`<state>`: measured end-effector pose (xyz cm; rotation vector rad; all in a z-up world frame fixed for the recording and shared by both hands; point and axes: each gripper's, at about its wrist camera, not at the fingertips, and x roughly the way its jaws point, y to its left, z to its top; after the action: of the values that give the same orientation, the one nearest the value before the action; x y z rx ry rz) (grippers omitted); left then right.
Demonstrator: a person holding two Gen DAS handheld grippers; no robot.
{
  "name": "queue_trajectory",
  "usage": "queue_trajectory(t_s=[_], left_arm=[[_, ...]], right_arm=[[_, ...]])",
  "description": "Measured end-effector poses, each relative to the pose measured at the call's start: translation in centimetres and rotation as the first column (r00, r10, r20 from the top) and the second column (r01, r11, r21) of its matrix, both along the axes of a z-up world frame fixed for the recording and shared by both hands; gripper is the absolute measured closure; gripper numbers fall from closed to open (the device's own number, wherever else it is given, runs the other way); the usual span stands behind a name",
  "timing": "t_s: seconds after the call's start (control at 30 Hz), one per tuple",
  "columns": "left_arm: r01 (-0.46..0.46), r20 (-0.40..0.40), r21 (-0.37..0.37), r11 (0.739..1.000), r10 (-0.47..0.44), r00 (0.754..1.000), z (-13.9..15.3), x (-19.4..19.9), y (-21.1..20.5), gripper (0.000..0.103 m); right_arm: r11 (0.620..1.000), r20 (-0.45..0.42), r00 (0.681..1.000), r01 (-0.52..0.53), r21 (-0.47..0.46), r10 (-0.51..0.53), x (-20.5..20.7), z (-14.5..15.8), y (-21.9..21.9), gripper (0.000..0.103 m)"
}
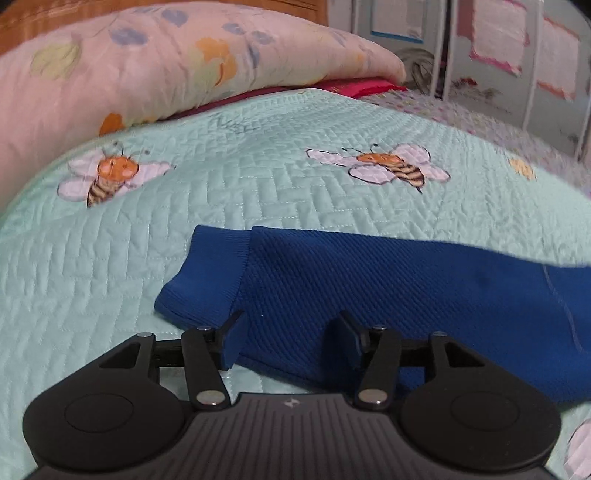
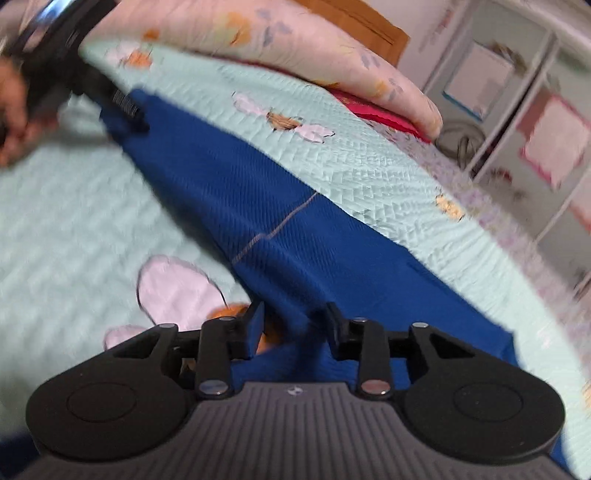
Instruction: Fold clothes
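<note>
A blue knit garment (image 1: 369, 295) lies on the mint bee quilt (image 1: 110, 277); its sleeve ends in a ribbed cuff (image 1: 207, 280). My left gripper (image 1: 290, 325) hovers just behind the cuff, jaws wide apart and pinching nothing. In the right wrist view the garment (image 2: 258, 206) runs diagonally across the quilt (image 2: 74, 221). My right gripper (image 2: 293, 314) straddles a raised ridge of the blue cloth; a sliver of quilt shows beside the left pad, so the pads do not press it. The left gripper (image 2: 133, 114) and a hand (image 2: 14, 118) show blurred at the cloth's far end.
A large floral pillow (image 1: 166, 62) lies along the head of the bed, with a red cloth (image 1: 354, 86) under its end. White shelving (image 1: 517, 55) stands past the bed's right edge (image 2: 498, 236). A wooden headboard (image 2: 354, 22) is behind the pillow.
</note>
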<state>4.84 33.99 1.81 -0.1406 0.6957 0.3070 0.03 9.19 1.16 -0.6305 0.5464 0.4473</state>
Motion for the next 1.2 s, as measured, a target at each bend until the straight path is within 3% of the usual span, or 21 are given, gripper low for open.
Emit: queue_trajectory(t_s=[0.03,0.07,0.17,0.33,0.47,0.53,0.6,0.67,0.73,0.77,0.8,0.83,0.87,0.9,1.03,1.1,1.17,1.2], left_arm=[[-0.003,0.004,-0.001,1.0,0.003,1.0,0.0,-0.1,-0.1,0.044],[-0.002,0.005,-0.003,1.0,0.002,1.0,0.1,-0.1,-0.1,0.044],[0.002,0.004,-0.009,1.0,-0.002,1.0,0.2,-0.1,-0.1,0.044],[0.007,-0.014,-0.024,1.0,-0.007,1.0,0.4,0.2,0.3,0.044],[-0.048,-0.016,-0.07,0.996,0.047,0.999,1.3,-0.1,0.5,0.044],[-0.075,0.009,-0.067,0.995,0.075,0.997,2.2,-0.7,0.1,0.045],[-0.081,0.058,-0.05,0.995,0.084,0.995,3.2,-1.5,-1.2,0.044],[-0.01,0.092,-0.037,0.999,0.014,0.996,3.6,-1.7,-3.2,0.044],[0.073,0.061,0.0,0.997,-0.073,0.995,3.0,-1.0,-5.5,0.044],[0.099,0.021,0.021,0.995,-0.1,0.995,2.3,-0.3,-6.3,0.043],[0.126,-0.02,0.041,0.991,-0.125,0.992,1.6,0.3,-7.1,0.041],[0.127,-0.037,0.051,0.991,-0.125,0.991,1.0,0.7,-7.2,0.038],[0.115,-0.043,0.057,0.992,-0.113,0.993,0.6,1.0,-6.8,0.029],[0.104,-0.049,0.062,0.993,-0.101,0.994,0.1,1.3,-6.4,0.023],[0.058,-0.047,-0.045,0.997,-0.06,0.997,1.0,1.1,-4.0,0.03],[0.048,0.016,-0.153,0.987,-0.046,0.999,1.9,0.6,-2.2,0.04],[0.025,0.087,-0.271,0.962,-0.001,0.996,2.7,0.4,0.0,0.04],[0.006,0.078,-0.299,0.954,0.018,0.997,2.4,0.7,0.8,0.04]], right_arm=[[1.0,0.026,0.999,-0.018,-0.014,0.018,-0.3,-0.3,0.0,0.077],[0.999,0.056,0.998,-0.033,-0.025,0.034,-0.6,-0.5,0.0,0.091],[0.997,0.111,0.991,-0.076,-0.004,0.076,-1.4,-1.0,-0.9,0.095],[0.989,0.071,0.989,-0.131,0.063,0.126,-1.7,-1.1,-3.2,0.093],[0.983,0.011,0.99,-0.141,0.116,0.141,-1.6,-0.1,-3.9,0.082],[0.966,-0.029,0.992,-0.117,0.23,0.126,-1.3,0.9,-5.0,0.078],[0.902,-0.1,0.991,-0.033,0.43,0.084,-0.3,2.2,-6.9,0.078],[0.762,-0.21,0.977,0.116,0.637,0.027,1.3,2.7,-9.0,0.079],[0.616,-0.327,0.945,0.262,0.743,-0.007,3.3,2.0,-10.2,0.082],[0.571,-0.377,0.926,0.308,0.761,0.002,4.1,1.4,-10.1,0.096],[0.537,-0.424,0.905,0.346,0.769,0.024,4.8,0.8,-9.9,0.103],[0.541,-0.484,0.874,0.389,0.746,0.038,5.6,0.0,-9.3,0.103],[0.589,-0.563,0.826,0.441,0.677,0.029,6.2,-1.2,-8.4,0.103],[0.613,-0.596,0.802,0.459,0.643,0.026,6.2,-2.2,-7.9,0.103],[0.642,-0.625,0.78,0.457,0.615,0.043,5.3,-1.6,-8.2,0.103],[0.614,-0.597,0.799,0.436,0.658,0.071,4.9,-1.0,-8.5,0.099],[0.555,-0.564,0.821,0.432,0.711,0.084,5.0,-0.8,-9.0,0.099],[0.526,-0.548,0.832,0.43,0.734,0.086,5.1,-0.7,-9.3,0.099]])
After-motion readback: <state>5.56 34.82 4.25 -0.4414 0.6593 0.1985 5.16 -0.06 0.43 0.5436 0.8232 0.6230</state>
